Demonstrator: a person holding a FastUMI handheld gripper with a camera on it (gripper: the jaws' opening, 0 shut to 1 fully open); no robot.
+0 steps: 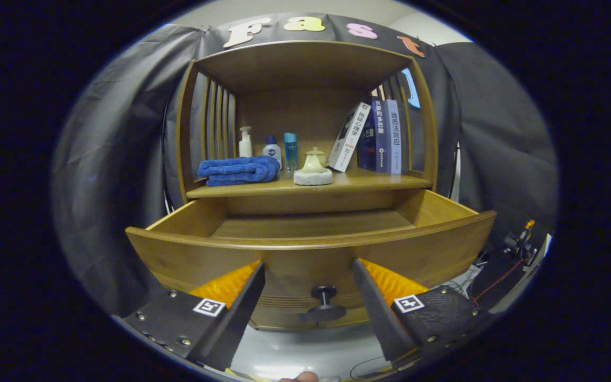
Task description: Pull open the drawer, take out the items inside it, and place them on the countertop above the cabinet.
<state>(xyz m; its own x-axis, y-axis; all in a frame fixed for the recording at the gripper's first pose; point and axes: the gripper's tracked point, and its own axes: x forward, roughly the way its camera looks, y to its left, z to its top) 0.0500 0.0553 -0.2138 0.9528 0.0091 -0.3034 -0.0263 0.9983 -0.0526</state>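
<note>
**Drawer stands open; no contents visible from this angle**

Black cloth walls close in a wooden cabinet (305, 132) in the booth. Gripper (308, 289) fingers stand apart and hold nothing, the drawer knob (324, 302) just ahead between them, untouched. Drawer (311, 249) is pulled well out below the countertop (374, 183); its visible floor looks bare, the near part hidden behind the drawer front. On the countertop: blue towel (239, 171), bottles (268, 148), a small lidded jar (313, 168), books (374, 138). Judgement: the drawer is rigid wood, best taken by the knob.
</note>
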